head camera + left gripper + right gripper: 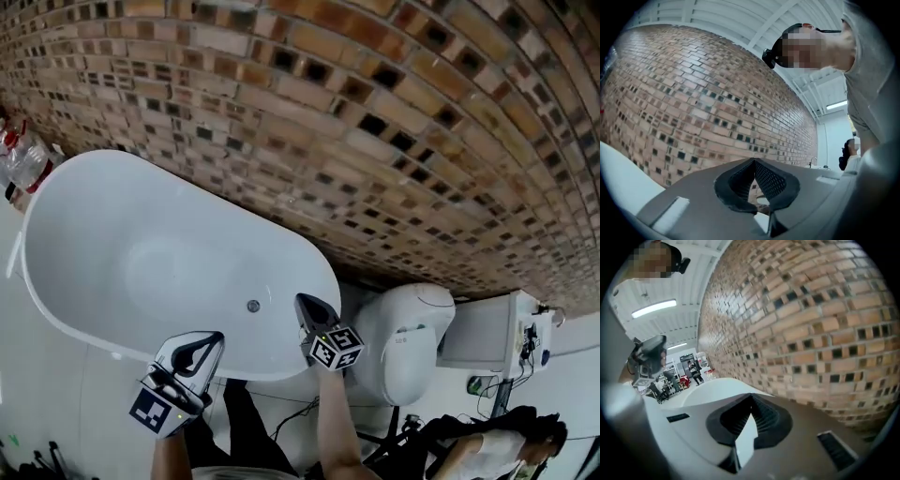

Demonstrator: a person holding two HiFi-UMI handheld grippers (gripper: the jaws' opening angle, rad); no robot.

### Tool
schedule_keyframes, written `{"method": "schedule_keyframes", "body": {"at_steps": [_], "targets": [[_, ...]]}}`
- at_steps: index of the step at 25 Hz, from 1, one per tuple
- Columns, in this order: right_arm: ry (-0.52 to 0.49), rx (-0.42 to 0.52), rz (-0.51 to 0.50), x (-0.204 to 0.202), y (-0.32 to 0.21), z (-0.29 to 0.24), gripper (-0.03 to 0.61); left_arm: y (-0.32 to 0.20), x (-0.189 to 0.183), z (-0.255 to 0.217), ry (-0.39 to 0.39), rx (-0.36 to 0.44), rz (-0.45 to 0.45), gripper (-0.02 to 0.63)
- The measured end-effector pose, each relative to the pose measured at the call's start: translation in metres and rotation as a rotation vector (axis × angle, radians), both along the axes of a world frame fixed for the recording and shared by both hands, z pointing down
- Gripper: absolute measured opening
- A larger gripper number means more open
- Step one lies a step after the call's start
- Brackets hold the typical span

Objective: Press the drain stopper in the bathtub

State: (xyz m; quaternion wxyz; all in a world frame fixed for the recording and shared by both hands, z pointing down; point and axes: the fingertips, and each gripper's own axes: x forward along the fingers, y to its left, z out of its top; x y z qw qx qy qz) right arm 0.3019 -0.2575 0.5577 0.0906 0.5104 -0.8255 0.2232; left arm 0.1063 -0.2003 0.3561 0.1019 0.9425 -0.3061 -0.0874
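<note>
A white oval bathtub [141, 234] stands against the brick wall. Its small round metal drain stopper [253, 306] sits on the tub floor near the right end. My right gripper [299, 299] is shut and empty, with its tip over the tub's right rim, just right of the stopper. My left gripper [218, 336] is also shut and empty, at the tub's near rim, below and left of the stopper. In the left gripper view the left gripper [753, 161] points at the wall. In the right gripper view the right gripper [751, 395] points along the tub [717, 387]. Neither gripper view shows the stopper.
The brick wall [375, 112] runs behind the tub. A white toilet [412, 337] stands right of it, with a white cabinet [483, 328] beyond. Plastic bottles [23, 155] sit at the tub's far left end. A person [506, 445] crouches at lower right, and cables lie on the floor.
</note>
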Motion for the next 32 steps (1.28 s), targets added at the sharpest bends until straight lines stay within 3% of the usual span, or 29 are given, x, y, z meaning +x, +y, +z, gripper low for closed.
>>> {"method": "schedule_keyframes", "body": {"at_steps": [3,6,11,16,22,28,32], "targets": [[0.029,-0.170,-0.032,-0.002,-0.018,0.124,0.012,-0.009,-0.009,0.064,0.025,-0.077,-0.027,0.003],[0.072,-0.311,-0.050,-0.007,-0.035,0.246,0.012,-0.023,-0.018,0.121,0.024,-0.103,-0.040,0.003],[0.204,-0.583,-0.129,-0.012,-0.020,0.452,0.014,-0.015,-0.036,0.219,0.006,-0.192,-0.089,0.003],[0.238,-0.784,-0.045,-0.003,-0.012,0.608,0.015,-0.011,-0.055,0.296,0.015,-0.250,-0.171,0.003],[0.247,-0.836,0.056,0.006,-0.009,0.697,0.015,-0.015,-0.064,0.342,-0.001,-0.281,-0.188,0.005],[0.204,-0.777,0.144,0.012,-0.003,0.717,0.021,-0.012,-0.070,0.361,-0.005,-0.294,-0.181,0.003],[0.379,-0.758,0.095,0.015,-0.005,0.719,0.020,-0.011,-0.073,0.366,-0.014,-0.299,-0.170,0.003]]}}
